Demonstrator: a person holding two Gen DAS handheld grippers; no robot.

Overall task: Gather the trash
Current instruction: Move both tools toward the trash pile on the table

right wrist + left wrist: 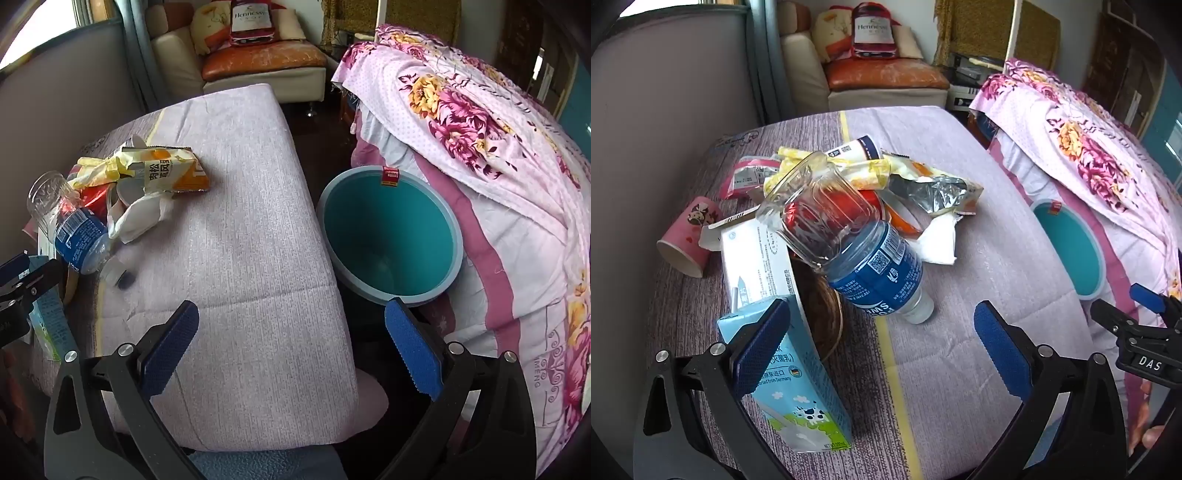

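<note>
A pile of trash lies on the padded table (979,258): a clear plastic bottle with a blue label (849,243), a light-blue milk carton (798,373), a pink paper cup (689,236), a foil snack bag (934,190), a white tissue (942,240) and yellow wrappers (864,170). My left gripper (882,343) is open, its left finger against the milk carton. My right gripper (291,347) is open and empty over the table's right edge, beside the teal bin (391,229), which looks empty. The bottle (70,225) and snack bag (170,170) lie far left of it.
A floral pink quilt (480,129) is heaped right of the bin. A sofa with cushions and a red bag (871,33) stands behind the table. A wall panel (665,92) runs along the left. My right gripper also shows in the left wrist view (1145,332).
</note>
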